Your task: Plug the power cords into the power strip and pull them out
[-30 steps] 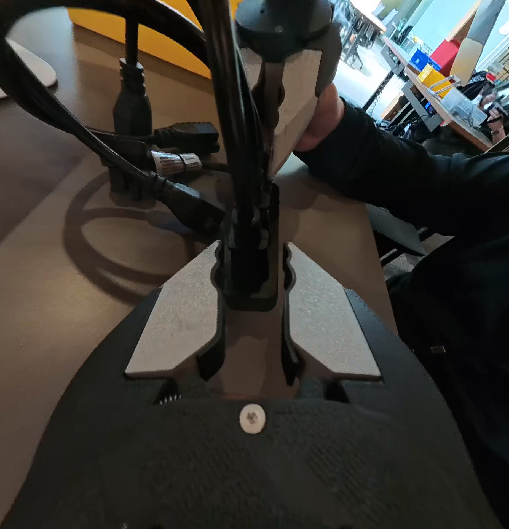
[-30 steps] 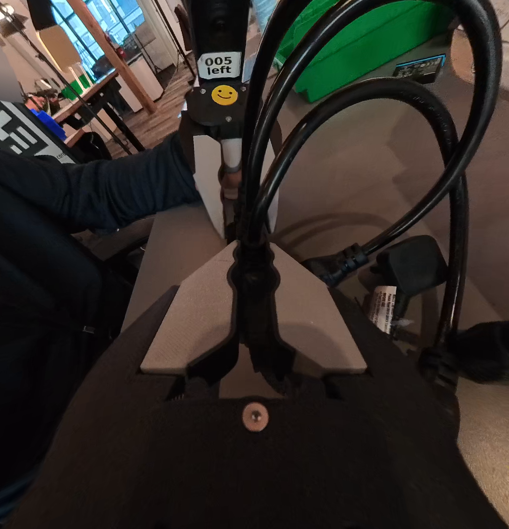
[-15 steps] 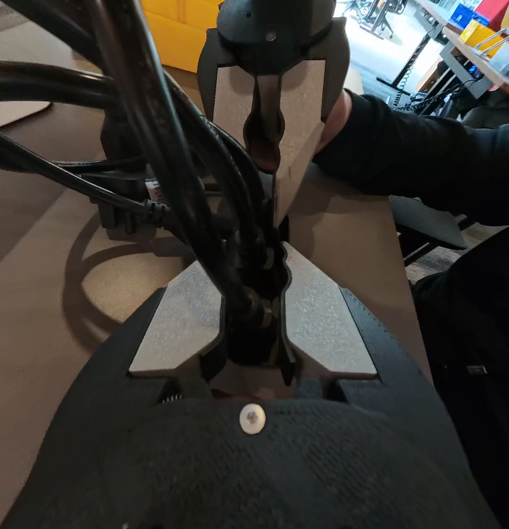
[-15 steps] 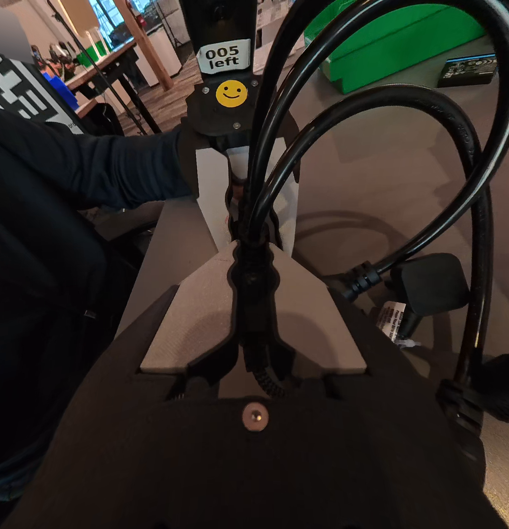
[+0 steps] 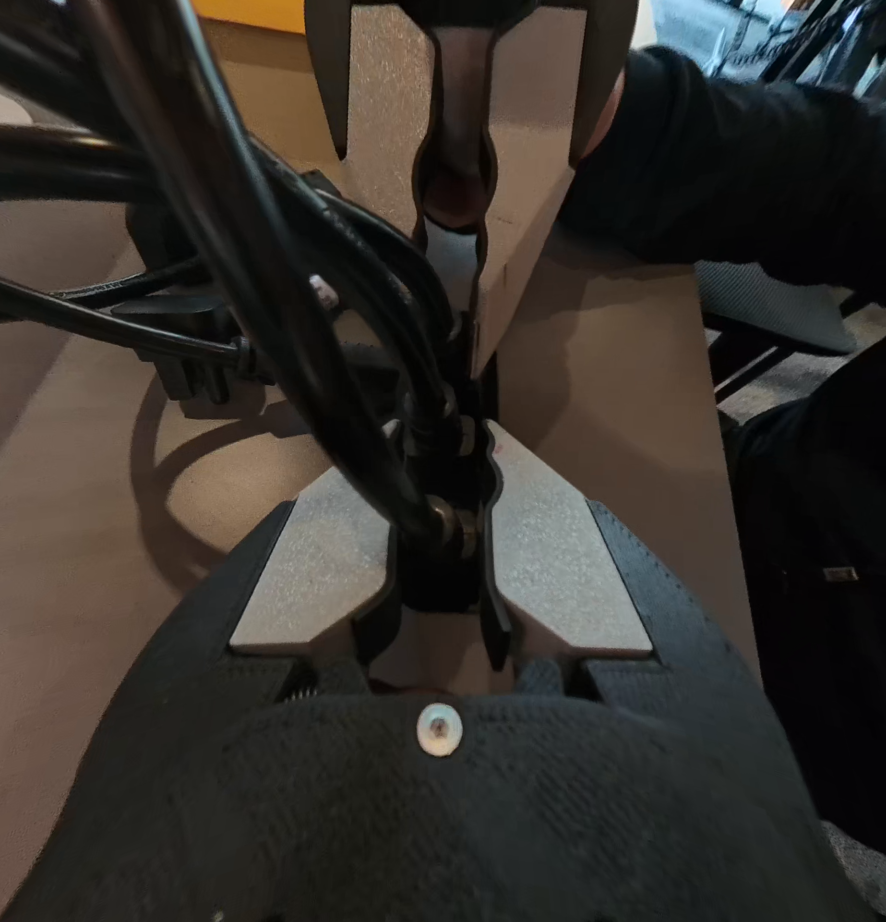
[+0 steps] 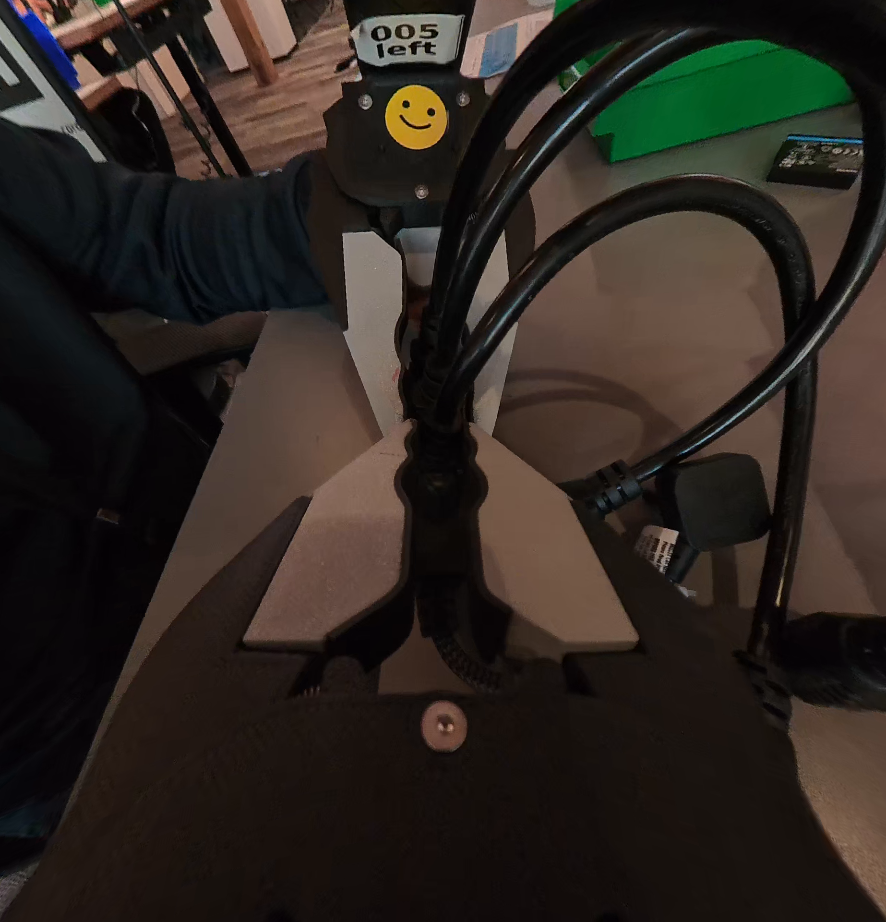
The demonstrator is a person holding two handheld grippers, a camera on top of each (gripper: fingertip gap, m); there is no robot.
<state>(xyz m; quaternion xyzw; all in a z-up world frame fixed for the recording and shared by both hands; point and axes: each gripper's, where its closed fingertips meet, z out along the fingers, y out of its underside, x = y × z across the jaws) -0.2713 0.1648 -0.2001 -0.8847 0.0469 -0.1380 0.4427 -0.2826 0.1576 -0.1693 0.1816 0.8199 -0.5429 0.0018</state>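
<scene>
Left wrist view: left claw (image 5: 443, 504) pinched on a black plug (image 5: 438, 564), prongs directed away toward the right claw (image 5: 468, 319); power cords (image 5: 261, 279) run up-left. A loose connector (image 5: 181, 339) is seen on the worktop (image 5: 72, 499).

Right wrist view: right claw (image 6: 438, 434) clamped on the cord's ribbed collar (image 6: 438, 494), long axis along the fingers. Seen only here: green bin (image 6: 720, 95), square plug (image 6: 713, 499).

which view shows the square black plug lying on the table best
The right wrist view: the square black plug lies unobstructed on the grey table, right of the right tool. In the left wrist view, black cords cover that area, so I cannot pick it out.
</scene>
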